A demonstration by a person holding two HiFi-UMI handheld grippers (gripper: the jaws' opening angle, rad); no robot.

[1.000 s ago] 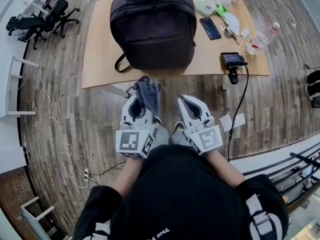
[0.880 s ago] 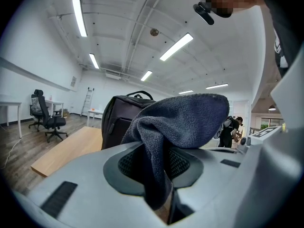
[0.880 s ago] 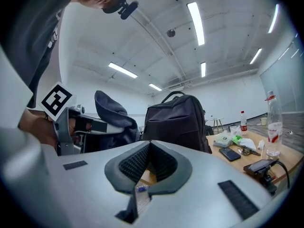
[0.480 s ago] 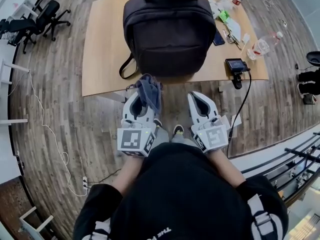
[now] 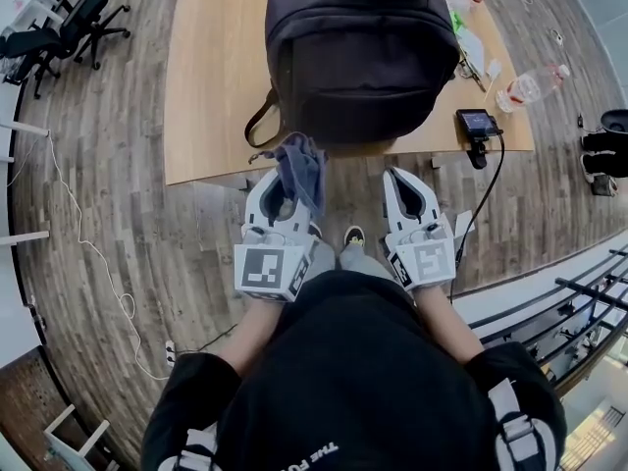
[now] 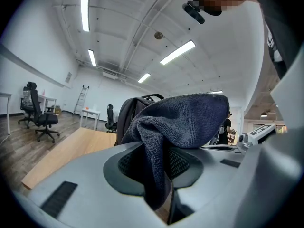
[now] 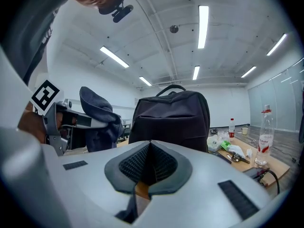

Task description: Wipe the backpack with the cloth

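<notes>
Just ahead of left tongs [image 5: 281,184] and their cloth [image 5: 302,168], backpack [image 5: 353,57] on table [image 5: 211,86].

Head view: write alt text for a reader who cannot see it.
A dark backpack stands on a wooden table, seen from above. Nearer the person, the left gripper grips a blue-grey cloth; the right gripper is shut and empty.
</notes>
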